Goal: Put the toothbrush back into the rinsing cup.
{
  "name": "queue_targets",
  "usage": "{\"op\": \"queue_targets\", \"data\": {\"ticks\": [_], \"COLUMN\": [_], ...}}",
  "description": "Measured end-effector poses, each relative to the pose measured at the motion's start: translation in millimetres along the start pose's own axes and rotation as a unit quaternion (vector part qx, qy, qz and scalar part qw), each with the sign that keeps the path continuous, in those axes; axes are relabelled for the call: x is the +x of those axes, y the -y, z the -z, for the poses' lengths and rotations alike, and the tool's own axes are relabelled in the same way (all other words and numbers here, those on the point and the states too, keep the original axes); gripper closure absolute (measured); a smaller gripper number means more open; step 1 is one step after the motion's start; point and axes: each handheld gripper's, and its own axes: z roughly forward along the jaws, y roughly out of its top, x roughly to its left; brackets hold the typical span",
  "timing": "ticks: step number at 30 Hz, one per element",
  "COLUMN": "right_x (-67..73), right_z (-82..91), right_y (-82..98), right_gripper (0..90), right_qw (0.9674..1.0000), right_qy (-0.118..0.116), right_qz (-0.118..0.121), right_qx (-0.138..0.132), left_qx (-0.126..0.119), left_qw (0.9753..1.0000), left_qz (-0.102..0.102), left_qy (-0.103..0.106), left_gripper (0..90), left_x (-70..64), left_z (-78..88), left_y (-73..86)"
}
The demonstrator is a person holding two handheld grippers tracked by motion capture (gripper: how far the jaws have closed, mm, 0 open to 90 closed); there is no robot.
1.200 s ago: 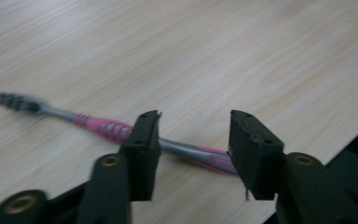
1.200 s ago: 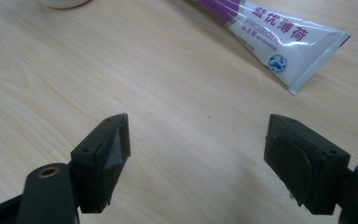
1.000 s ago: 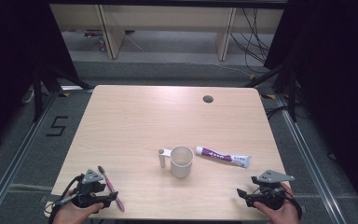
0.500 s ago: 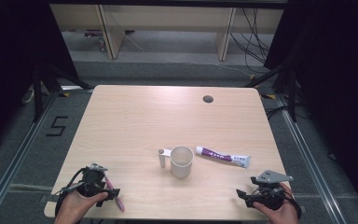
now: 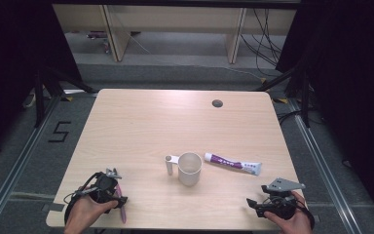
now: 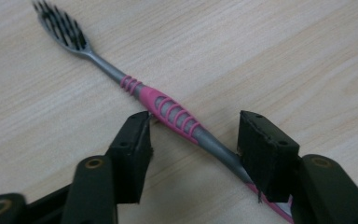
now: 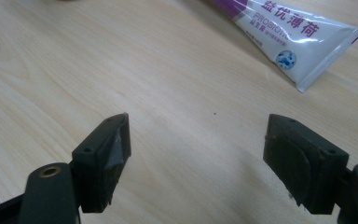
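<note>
A pink and grey toothbrush (image 6: pixel 172 114) with dark bristles lies flat on the wooden table (image 5: pixel 141 126) near the front left corner (image 5: pixel 121 201). My left gripper (image 6: pixel 193 126) straddles its handle, which runs diagonally through the gap. The jaws have just been closing with the handle between them, and they stand apart around it. In the high view the left gripper (image 5: pixel 113 192) sits low over the brush. My right gripper (image 7: pixel 198 135) is open over bare wood at the front right (image 5: pixel 252 202), holding nothing.
A white cup (image 5: pixel 190 168) with its handle to the left stands mid-table. A white and purple toothpaste tube (image 5: pixel 233 163) lies just to its right and reaches the top of the right gripper view (image 7: pixel 284 32). A cable hole (image 5: pixel 217 103) sits near the far edge.
The left hand has shifted a little to the right and settled over the toothbrush handle. The right hand, cup and tube have not moved.
</note>
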Motion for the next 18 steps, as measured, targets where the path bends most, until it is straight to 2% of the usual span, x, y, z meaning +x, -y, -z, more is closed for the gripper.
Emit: {"op": "queue_targets", "data": {"ticks": [2,3,4,6,9,10,12,13,14,15,17,18], "right_x": [-0.2,1.7,-0.2,-0.2,0.0,-0.6,-0.6,2.3,2.3,0.6,1.8,1.6], "right_z": [0.5,0.2,0.4,0.4,-0.3,-1.0,-1.2,-1.2,-1.2,-1.7,-1.6,-1.6], "right_y": [0.0,0.4,-0.2,-0.2,0.1,0.0,0.0,0.6,0.6,0.3,0.7,0.7], "right_gripper": [23.8,23.8,23.9,23.9,23.9,23.9,23.9,23.9,23.9,23.9,23.9,23.8], "right_qw": [1.0,0.9999,1.0,1.0,1.0,1.0,1.0,0.9999,0.9999,1.0,0.9999,0.9999], "right_qy": [0.0,0.001,0.0,0.0,0.0,0.001,0.0,-0.001,-0.001,0.0,-0.003,-0.002], "right_qz": [-0.002,-0.012,-0.002,-0.002,-0.002,0.007,0.008,-0.01,-0.01,0.003,-0.003,0.0], "right_qx": [0.007,0.01,0.007,0.007,0.009,0.004,0.004,0.01,0.01,0.006,0.013,0.013], "left_qx": [0.006,0.011,0.011,0.012,0.025,0.033,0.036,0.037,0.044,0.042,0.054,0.057], "left_qw": [1.0,0.9999,0.9997,0.9994,0.9987,0.9981,0.9977,0.9975,0.9969,0.9969,0.9955,0.9954], "left_qz": [-0.005,-0.012,-0.024,-0.032,-0.043,-0.051,-0.057,-0.06,-0.064,-0.066,-0.077,-0.076], "left_qy": [0.001,0.0,-0.001,0.002,0.007,0.01,0.01,0.01,0.01,0.011,0.014,0.015], "left_gripper": [51.4,51.4,55.2,58.3,66.9,68.4,68.9,71.6,71.6,72.2,76.9,78.8], "left_x": [-0.3,-0.5,-1.8,-2.4,-3.4,-5.2,-5.9,-6.7,-7.1,-7.8,-6.3,-6.1], "left_z": [0.3,0.7,1.0,0.8,0.2,-0.8,-1.5,-2.0,-1.8,-2.3,-3.1,-3.5], "left_y": [-1.3,-2.7,-4.5,-5.8,-9.8,-12.4,-13.8,-15.0,-16.8,-17.8,-21.5,-22.1]}}
